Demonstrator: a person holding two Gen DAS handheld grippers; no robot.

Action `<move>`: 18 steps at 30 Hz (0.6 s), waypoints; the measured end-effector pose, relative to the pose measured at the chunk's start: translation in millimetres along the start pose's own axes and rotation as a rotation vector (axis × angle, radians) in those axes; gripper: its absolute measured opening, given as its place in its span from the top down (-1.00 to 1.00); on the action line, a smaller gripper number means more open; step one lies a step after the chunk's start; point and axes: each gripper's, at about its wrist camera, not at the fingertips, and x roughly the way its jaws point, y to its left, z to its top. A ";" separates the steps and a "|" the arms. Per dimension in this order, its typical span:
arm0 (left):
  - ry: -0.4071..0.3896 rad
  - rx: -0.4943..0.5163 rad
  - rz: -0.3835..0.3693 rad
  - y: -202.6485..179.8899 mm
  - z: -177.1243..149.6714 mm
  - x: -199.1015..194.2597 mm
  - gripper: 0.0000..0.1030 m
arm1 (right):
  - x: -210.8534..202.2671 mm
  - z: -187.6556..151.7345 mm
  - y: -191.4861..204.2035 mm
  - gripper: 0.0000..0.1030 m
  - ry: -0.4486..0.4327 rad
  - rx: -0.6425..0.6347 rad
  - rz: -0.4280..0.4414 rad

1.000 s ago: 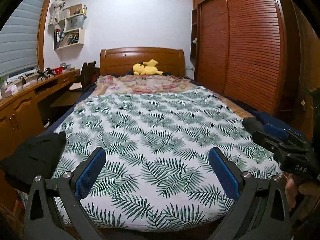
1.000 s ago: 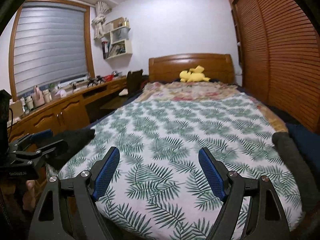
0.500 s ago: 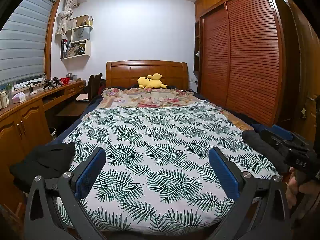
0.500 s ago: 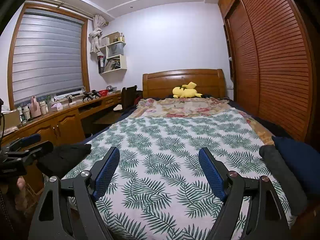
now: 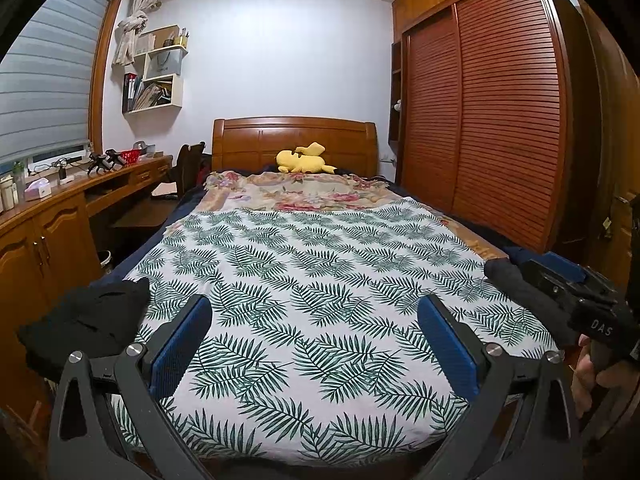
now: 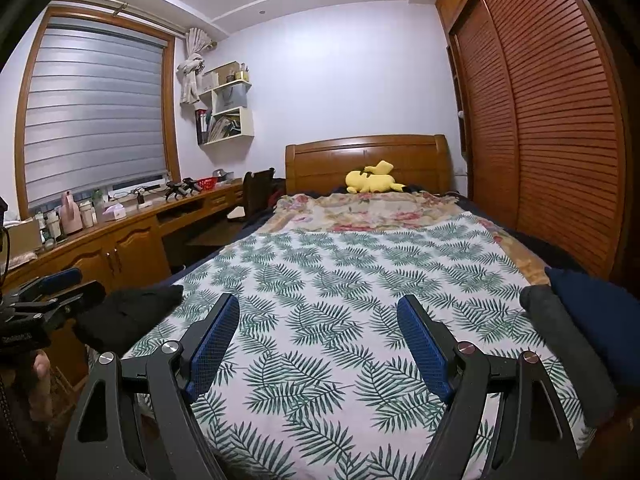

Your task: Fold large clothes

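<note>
I hold both tools level above the foot of the bed, looking along the white bedspread printed with green fern leaves. My left gripper has its blue-padded fingers spread wide with nothing between them, and my right gripper stands just as wide and just as empty. The clothes lie at the two near corners: a crumpled black garment heaped on the left corner, and on the right edge a rolled dark grey garment touching a folded navy blue piece. Kept to the sides like that, they leave the middle of the spread bare, which I judge is the room wanted for laying something large out flat. Whether the black heap is waiting its turn while the right-hand pair is done (the roll looks tidy enough), I cannot say from here
</note>
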 end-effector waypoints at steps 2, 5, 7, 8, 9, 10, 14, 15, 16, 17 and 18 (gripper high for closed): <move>0.000 -0.002 0.001 0.7 -0.1 0.5 -0.99 | 0.5 0.2 -0.3 -0.60 0.000 0.000 0.001; -0.001 -0.003 0.004 1.8 0.1 1.5 -0.99 | 1.1 0.4 -1.0 -0.60 -0.001 -0.001 0.002; -0.001 -0.003 0.005 2.8 -0.4 1.8 -0.99 | 1.5 0.3 -0.8 -0.60 -0.002 -0.002 0.003; -0.001 -0.003 0.005 2.5 -0.4 2.2 -0.99 | 1.4 -0.5 -1.0 -0.60 -0.003 -0.004 0.003; 0.000 -0.003 0.005 2.7 -0.4 2.1 -0.99 | 1.2 -0.7 -1.6 -0.60 -0.005 -0.006 0.003; -0.001 -0.003 0.005 2.9 -0.5 1.7 -0.99 | 1.2 -0.8 -2.3 -0.60 -0.006 -0.009 0.003; -0.002 -0.003 0.003 3.8 -0.7 1.2 -0.99 | 1.6 -1.2 -4.1 -0.60 -0.006 -0.009 0.007; -0.003 -0.003 0.004 4.3 -0.8 0.9 -0.99 | 1.7 -1.1 -4.3 -0.60 -0.006 -0.009 0.006; -0.002 -0.001 0.004 4.2 -0.8 1.1 -0.99 | 1.8 -1.0 -4.4 -0.60 -0.005 -0.010 0.006; -0.001 -0.001 0.004 4.2 -0.8 1.1 -0.99 | 1.8 -1.5 -4.5 -0.60 -0.005 -0.013 0.006; -0.001 -0.001 0.005 5.0 -1.2 0.7 -0.99 | 1.8 -1.3 -5.2 -0.60 -0.006 -0.015 0.004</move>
